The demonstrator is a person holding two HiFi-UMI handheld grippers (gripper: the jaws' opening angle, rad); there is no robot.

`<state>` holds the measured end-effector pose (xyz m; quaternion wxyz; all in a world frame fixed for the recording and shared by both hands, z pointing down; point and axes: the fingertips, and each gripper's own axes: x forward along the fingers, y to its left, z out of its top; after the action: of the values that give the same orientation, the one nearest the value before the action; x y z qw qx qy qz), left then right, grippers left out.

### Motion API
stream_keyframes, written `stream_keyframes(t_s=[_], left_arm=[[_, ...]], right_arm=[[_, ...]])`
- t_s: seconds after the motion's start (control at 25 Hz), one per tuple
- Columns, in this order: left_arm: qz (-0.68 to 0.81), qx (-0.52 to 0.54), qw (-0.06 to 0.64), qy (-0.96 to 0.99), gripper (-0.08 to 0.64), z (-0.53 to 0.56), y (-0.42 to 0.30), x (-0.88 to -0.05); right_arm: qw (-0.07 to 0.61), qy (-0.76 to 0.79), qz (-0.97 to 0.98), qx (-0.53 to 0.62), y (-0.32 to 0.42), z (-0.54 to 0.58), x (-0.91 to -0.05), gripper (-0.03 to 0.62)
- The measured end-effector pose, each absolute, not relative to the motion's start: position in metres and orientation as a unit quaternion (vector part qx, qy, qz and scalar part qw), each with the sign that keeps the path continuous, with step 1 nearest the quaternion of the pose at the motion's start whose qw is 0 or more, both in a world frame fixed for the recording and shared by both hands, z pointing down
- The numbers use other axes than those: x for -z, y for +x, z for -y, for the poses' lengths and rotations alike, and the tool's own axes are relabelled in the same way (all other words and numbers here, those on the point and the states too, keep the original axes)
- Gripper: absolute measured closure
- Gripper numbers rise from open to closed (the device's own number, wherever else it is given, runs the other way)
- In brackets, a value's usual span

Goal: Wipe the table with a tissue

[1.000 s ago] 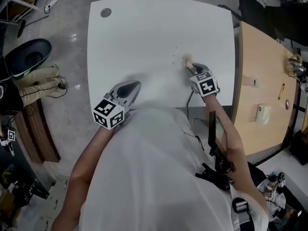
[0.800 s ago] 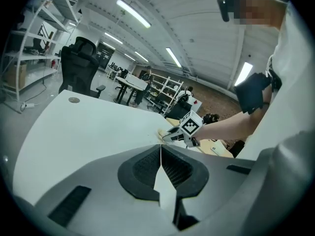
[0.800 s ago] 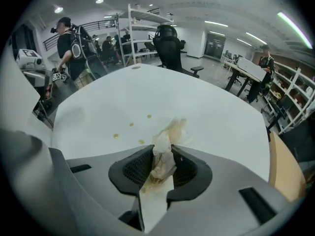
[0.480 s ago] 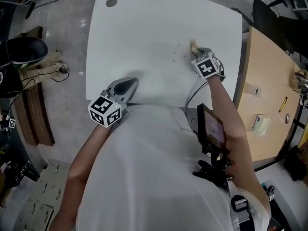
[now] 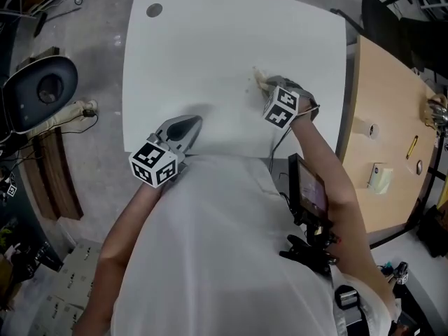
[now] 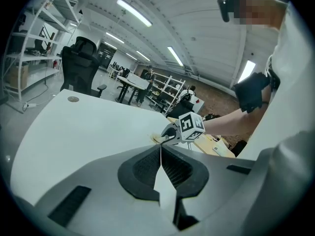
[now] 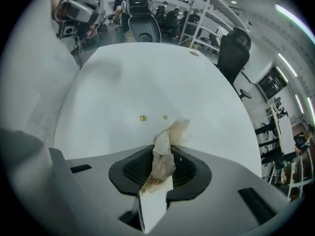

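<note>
Tissue (image 7: 167, 136): crumpled wad, pinched between the jaws of the right tool (image 5: 270, 89). Most of it is clamped; a ragged end sticks out past the tips and looks to be lying on the counter (image 5: 210, 40). Jaws are partly closed and gripping on the wad, not fully together.

The tissue is stained yellow-brown along the clamped part and at the free end. My read: it has already picked up part of the spill, so wiping is under way, not just starting.

What's left: two yellowish drops (image 7: 142, 117) sit on the counter just ahead of the right tool's tips, side by side, apart from the tissue end. Not yet wiped. Beyond them, away from the tips, the counter surface looks clean out to the far edge, as far as these views show. I can't tell whether any smear sits under the tissue itself.

Right tool points steeply down at the counter, so it's set up for a short push forward over the drops.

Left tool (image 6: 160, 147): jaws pressed together, nothing between them. It sits low over the near edge of the counter, well to the left of the right tool, not involved in the wipe.

Estimate: past halfway. One or two passes over those drops should finish it.
</note>
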<state>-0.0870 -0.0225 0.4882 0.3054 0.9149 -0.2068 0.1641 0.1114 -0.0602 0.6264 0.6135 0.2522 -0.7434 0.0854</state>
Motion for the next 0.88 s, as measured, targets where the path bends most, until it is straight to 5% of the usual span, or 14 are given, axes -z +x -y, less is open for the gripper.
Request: stream_keyframes(t_s=[0.52,0.68,0.88], left_arm=[[0.178,-0.178,0.301,0.92,0.552,0.016,-0.069,-0.491],[0.171,-0.178,0.295,0.923,0.552,0.016,-0.056,-0.488],[0.165,-0.179,0.291,0.925,0.552,0.012,-0.045,-0.486]], right_arm=[[0.578,0.155,0.793,-0.119,0.082,-0.019,-0.626,0.503],[0.501,0.266,0.799,-0.2,0.1,-0.007,-0.617,0.502],[0.489,0.367,0.754,-0.24,0.128,0.017,-0.618,0.502]])
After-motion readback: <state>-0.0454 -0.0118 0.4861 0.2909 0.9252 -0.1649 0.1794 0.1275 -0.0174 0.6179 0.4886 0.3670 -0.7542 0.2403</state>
